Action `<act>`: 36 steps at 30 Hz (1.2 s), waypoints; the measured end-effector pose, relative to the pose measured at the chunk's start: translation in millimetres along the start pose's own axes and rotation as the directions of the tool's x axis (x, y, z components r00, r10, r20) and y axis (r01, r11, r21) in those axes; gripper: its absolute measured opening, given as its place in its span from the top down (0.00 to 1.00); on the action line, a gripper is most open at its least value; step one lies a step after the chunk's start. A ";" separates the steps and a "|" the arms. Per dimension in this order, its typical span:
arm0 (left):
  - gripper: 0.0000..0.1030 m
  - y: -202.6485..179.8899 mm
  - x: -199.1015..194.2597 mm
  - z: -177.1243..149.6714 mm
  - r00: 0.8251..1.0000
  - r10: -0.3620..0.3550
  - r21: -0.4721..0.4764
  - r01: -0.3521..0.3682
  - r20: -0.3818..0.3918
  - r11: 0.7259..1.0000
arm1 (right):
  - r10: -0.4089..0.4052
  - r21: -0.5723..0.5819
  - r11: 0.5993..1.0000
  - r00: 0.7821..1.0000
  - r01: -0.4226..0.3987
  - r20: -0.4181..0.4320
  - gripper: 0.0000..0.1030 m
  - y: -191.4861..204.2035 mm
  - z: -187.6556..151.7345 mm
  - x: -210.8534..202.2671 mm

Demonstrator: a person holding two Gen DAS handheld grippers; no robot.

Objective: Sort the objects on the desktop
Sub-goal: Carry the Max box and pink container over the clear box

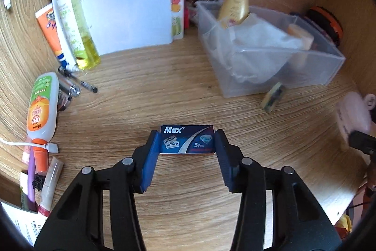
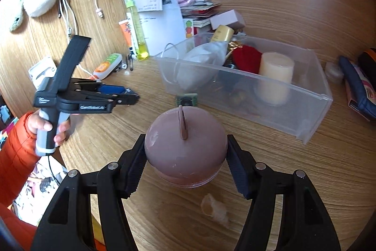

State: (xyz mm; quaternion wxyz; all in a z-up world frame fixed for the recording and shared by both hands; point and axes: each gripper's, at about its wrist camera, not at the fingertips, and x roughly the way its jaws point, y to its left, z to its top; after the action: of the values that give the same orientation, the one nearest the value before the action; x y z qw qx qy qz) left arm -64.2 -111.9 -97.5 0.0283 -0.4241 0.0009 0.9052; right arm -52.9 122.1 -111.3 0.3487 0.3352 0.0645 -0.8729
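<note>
While both claws are loaded, nothing they carry has reached the bin yet, so I'd call the sort partway at best.

Left claw [image 1: 187, 141]: clamped on the blue razor blade box [image 1: 187, 139], pads on its two short ends. Box sits low over the table [image 1: 164, 91]; can't tell if it's lifted or touching.

Right claw [image 2: 186, 158]: clamped on the round mauve case [image 2: 185, 145], held above the table, bin at about 1 o'clock from it.

Clear plastic bin [image 2: 305, 95] already holds a cream candle [image 2: 275, 77], a red pouch [image 2: 246, 58], a white bag and a gold bottle, so some sorting looks done.

Still loose on the table:
- small eraser-like block [image 1: 272, 97], just beside the bin's near corner
- spray bottle [image 1: 74, 13], orange tube, repellent bottle [image 1: 42, 105] and pens at 9–10 o'clock in the left view
- paper stack, cards at 12 o'clock
- crumb-like scrap [image 2: 215, 208] at 6 o'clock below the case

Most of the clutter remains.
</note>
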 end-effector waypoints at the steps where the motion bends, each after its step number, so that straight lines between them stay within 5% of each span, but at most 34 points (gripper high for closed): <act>1: 0.55 -0.2 -2.7 -0.8 1.000 -0.005 0.003 0.005 0.007 1.000 | -0.002 0.003 1.000 1.000 0.002 0.002 0.41 -1.6 0.4 -0.7; 20: 0.55 -71.2 -54.5 35.9 0.976 -0.126 0.068 0.115 0.180 0.991 | -0.118 0.077 0.991 0.992 0.113 0.055 0.41 -54.0 9.7 -33.6; 36: 0.55 -54.3 -65.3 93.3 0.943 -0.180 0.021 0.181 0.280 0.983 | -0.141 0.006 0.990 0.981 0.142 0.135 0.41 -76.6 74.7 -34.2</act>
State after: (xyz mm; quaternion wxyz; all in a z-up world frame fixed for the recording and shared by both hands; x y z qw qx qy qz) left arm -91.3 -58.6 13.5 0.1098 -0.2897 -0.0443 0.9498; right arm -125.0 172.9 -41.8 0.2900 0.2693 0.0659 -0.9160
